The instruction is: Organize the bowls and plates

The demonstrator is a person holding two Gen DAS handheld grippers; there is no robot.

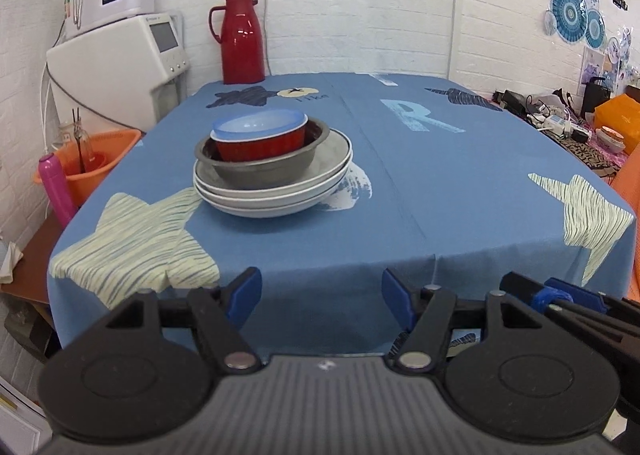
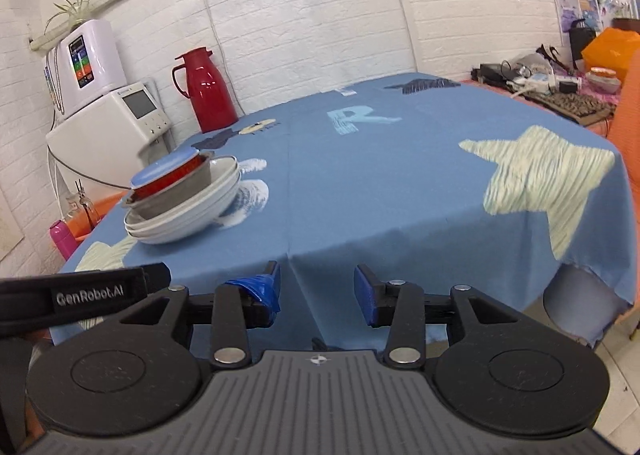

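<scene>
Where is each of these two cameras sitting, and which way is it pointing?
Left wrist: rides on the left tongs, off the near table edge, facing the stacked dishes; its own open fingers show.
Right wrist: rides on the right tongs, further right, open, dishes at left.
Both share the stack, red thermos and blue tablecloth.

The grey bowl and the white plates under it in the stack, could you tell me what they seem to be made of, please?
The grey bowl looks like metal, probably steel: dull brushed grey with a thin rolled rim. The white plates look like glazed ceramic or perhaps melamine: smooth, glossy white with thick rounded edges; the look alone cannot settle which.
</scene>
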